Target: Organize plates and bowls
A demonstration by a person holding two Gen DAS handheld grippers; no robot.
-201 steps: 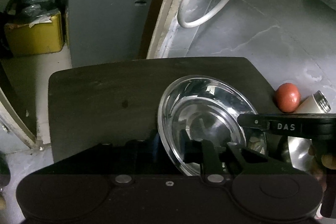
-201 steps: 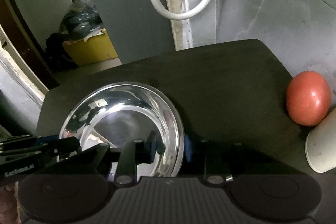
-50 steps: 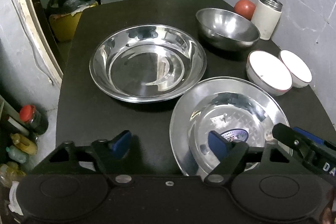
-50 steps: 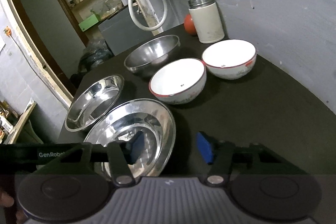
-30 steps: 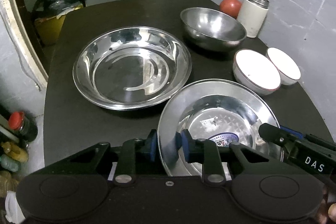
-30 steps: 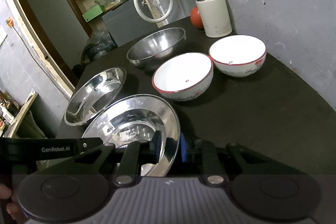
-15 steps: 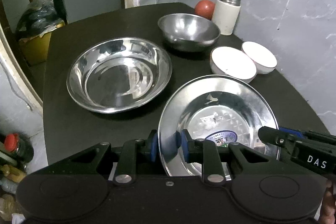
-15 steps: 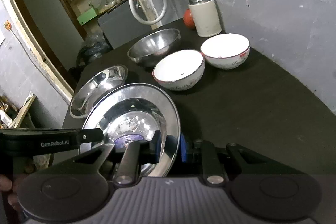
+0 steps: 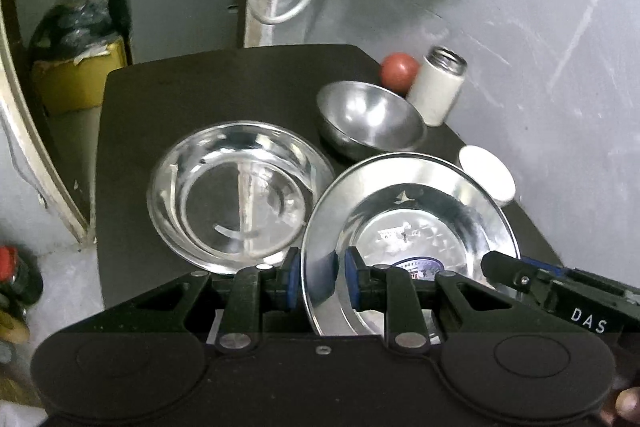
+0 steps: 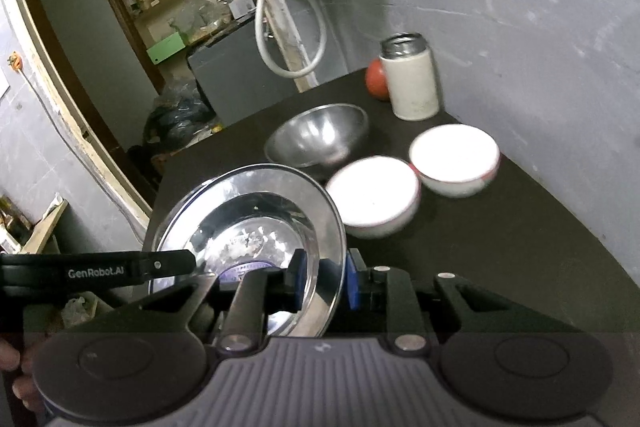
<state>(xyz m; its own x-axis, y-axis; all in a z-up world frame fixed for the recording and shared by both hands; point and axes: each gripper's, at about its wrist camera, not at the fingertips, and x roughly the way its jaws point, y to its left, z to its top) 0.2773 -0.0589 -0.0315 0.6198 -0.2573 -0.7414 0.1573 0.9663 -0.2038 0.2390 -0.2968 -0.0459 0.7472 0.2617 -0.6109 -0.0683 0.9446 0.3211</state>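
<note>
Together, left tool (image 9: pixel 319 281) and right tool (image 10: pixel 323 281) clamp opposite rims of the raised steel plate (image 9: pixel 412 211).

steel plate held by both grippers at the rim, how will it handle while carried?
The steel plate looks thin and rigid, so probably light. Its polished rim could slip between the left gripper pads. The right gripper on the opposite edge should limit tilting.

Both grippers have lifted the steel plate (image 9: pixel 420 211) off the table (image 9: pixel 168 99).
</note>
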